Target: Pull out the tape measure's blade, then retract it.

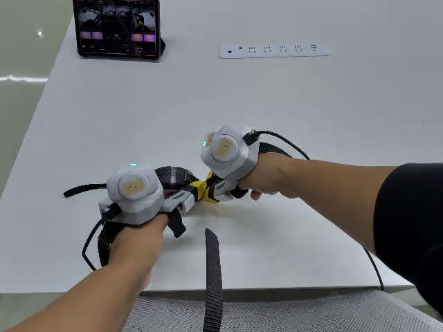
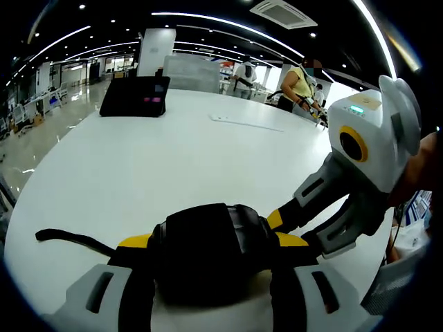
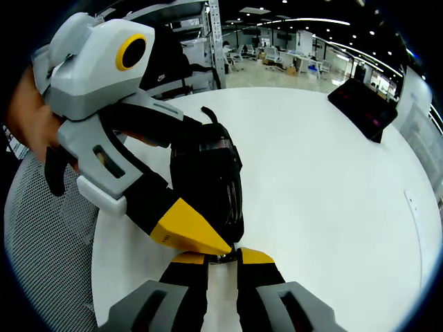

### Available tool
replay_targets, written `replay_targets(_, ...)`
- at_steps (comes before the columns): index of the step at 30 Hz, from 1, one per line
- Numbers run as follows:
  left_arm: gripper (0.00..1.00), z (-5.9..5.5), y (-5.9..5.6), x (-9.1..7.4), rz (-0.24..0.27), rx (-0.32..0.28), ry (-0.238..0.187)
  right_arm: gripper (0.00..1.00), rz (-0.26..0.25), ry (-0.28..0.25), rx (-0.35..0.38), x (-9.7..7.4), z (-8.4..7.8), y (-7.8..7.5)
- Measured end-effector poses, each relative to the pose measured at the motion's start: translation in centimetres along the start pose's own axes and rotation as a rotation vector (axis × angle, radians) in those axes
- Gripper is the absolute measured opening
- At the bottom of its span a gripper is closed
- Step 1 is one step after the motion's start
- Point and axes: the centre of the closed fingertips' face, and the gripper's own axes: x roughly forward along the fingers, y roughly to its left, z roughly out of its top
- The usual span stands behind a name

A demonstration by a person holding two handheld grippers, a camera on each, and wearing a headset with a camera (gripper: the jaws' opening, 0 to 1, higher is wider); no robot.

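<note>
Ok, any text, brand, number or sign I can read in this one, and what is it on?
No text is legible in these views.
Screen of the tablet: lit panels, too blurred to read.
On the power strip: sockets, any markings too small to read.
On the tape measure: black case, no label visible.
</note>
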Motion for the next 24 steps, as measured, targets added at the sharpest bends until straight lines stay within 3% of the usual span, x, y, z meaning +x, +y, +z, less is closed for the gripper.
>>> replay_targets(10, 0.64, 0.1, 0.1, -0.1, 0.000, -0.011, 0.019, 0.13, -0.023, -0.010, 0.014, -0.3, 0.1, -0.1)
replay_targets(17, 0.63, 0.3, 0.1, -0.3, 0.004, -0.028, 0.006, 0.12, -0.021, -0.009, -0.026, -0.8, 0.2, -0.1)
replay_targets(24, 0.64, 1.5, -0.3, -1.0, -0.001, -0.044, -0.015, 0.13, -0.028, -0.039, 0.000, -1.8, 0.3, 0.0)
